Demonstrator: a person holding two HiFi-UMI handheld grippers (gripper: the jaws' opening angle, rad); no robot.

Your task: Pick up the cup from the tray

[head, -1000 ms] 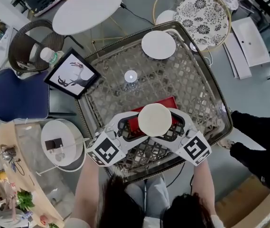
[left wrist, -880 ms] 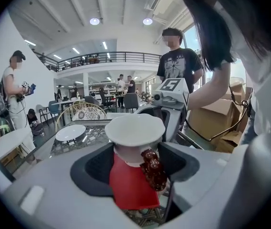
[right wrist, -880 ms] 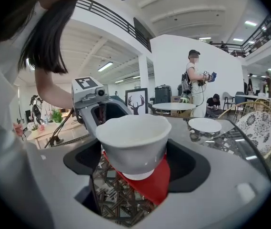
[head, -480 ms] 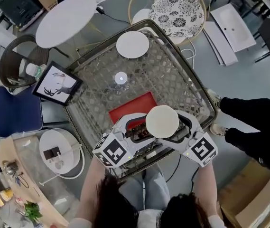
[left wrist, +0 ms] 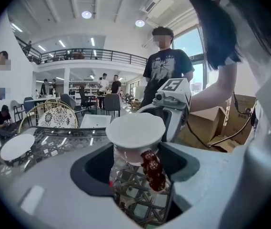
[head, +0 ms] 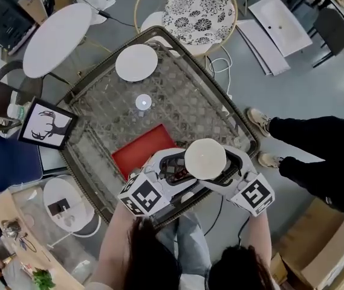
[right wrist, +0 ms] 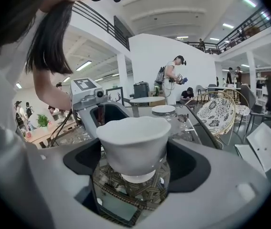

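So the pick is basically done here. The white cup (head: 205,159) is up in the air, pinched between both tools at once. The left gripper (head: 181,167) comes in from 9 o'clock and the right gripper (head: 227,162) from 3 o'clock. Both gripper views show the same thing: jaws spread wide, with the cup's body wedged between the pads and its foot hanging clear of the woven glass table (head: 190,101). So both tongs are wide but loaded with the cup, not empty.

The red tray (head: 141,153) sits at about 9 to 10 o'clock from the cup in the head view. The cup isn't over it any more; it's closer to the table's near edge.

There's something dark red and beady right by the cup in the left gripper view, no clue what it is.

I'd call this the carry-away stage. The next move needs both hands travelling together with even squeeze, cup kept level, since a two-sided pinch on a smooth cup could slip if one hand drifts.
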